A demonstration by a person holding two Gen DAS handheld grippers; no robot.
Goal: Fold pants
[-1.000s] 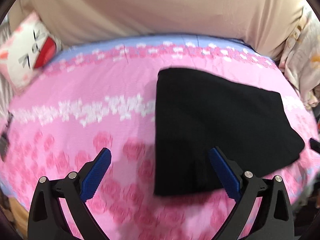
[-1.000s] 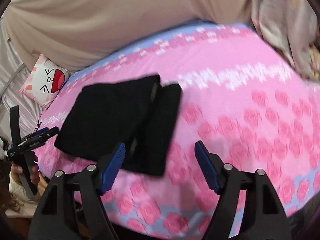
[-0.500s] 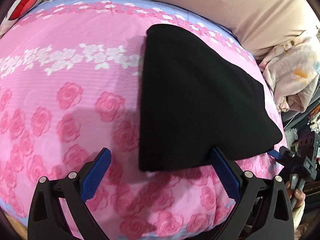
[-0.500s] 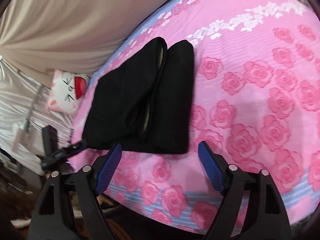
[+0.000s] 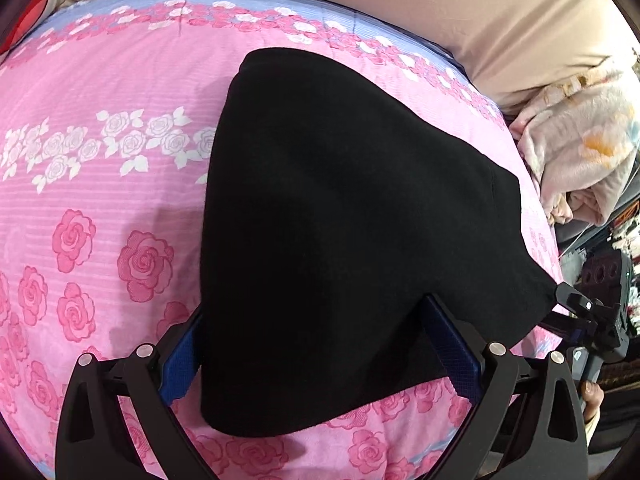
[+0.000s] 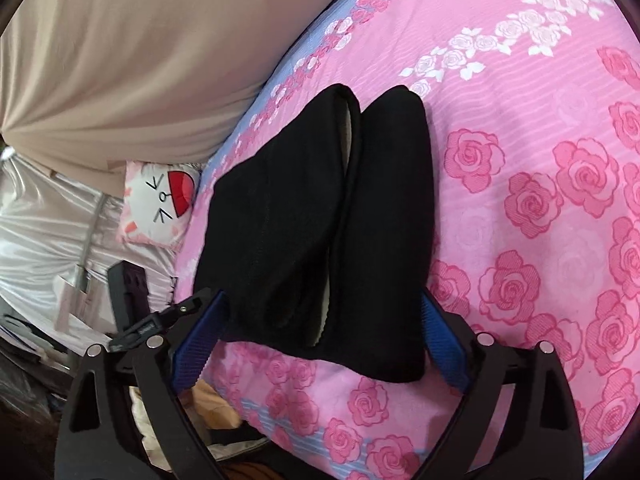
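We see a bed [image 5: 100, 200] in a pink rose-patterned sheet, beige curtain [image 6: 140, 60] behind it, a cartoon-face pillow [image 6: 160, 204] beside the bed's edge, and a crumpled pale blanket [image 5: 580, 148] beside its far corner.

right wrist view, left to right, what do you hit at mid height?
cartoon-face pillow → black pants → bare pink rose bedsheet
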